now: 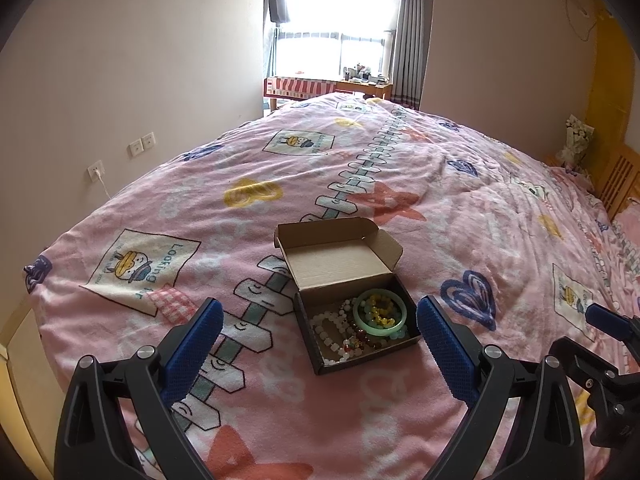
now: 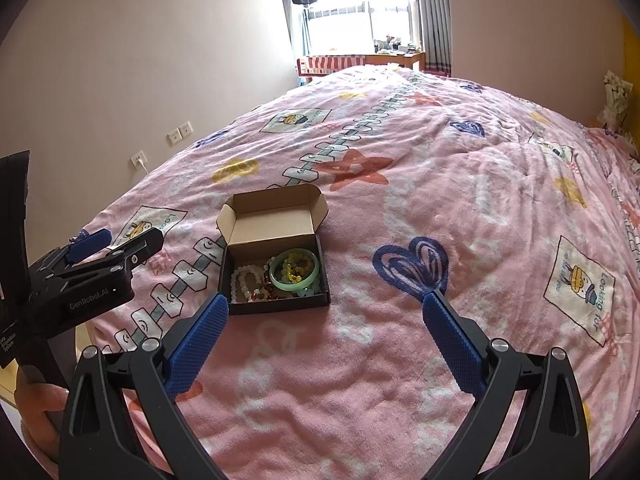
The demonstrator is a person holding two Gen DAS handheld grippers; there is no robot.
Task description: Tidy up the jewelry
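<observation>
Both my tongs, left tongs (image 1: 319, 317) and right tongs (image 2: 326, 312), gape empty before the box (image 1: 362, 322); jewelry (image 1: 380, 312) inside, lid (image 1: 336, 248) open. Next: shut it.

Left tool (image 1: 320, 336), right tool (image 2: 326, 328) agape

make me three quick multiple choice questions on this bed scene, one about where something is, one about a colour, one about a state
1. Where does the cardboard box sit?
A. on the pink blanket
B. on the desk by the window
C. on the floor

2. What colour is the bangle on top of the beads in the box?
A. red
B. pale green
C. black

3. How is the box lid?
A. taped shut
B. folded open
C. missing

Answers: 1 A, the box rests on the pink blanket ahead of the left gripper. 2 B, the ring is pale green in both views. 3 B, the lid stands up behind the tray, showing the jewelry.
</observation>
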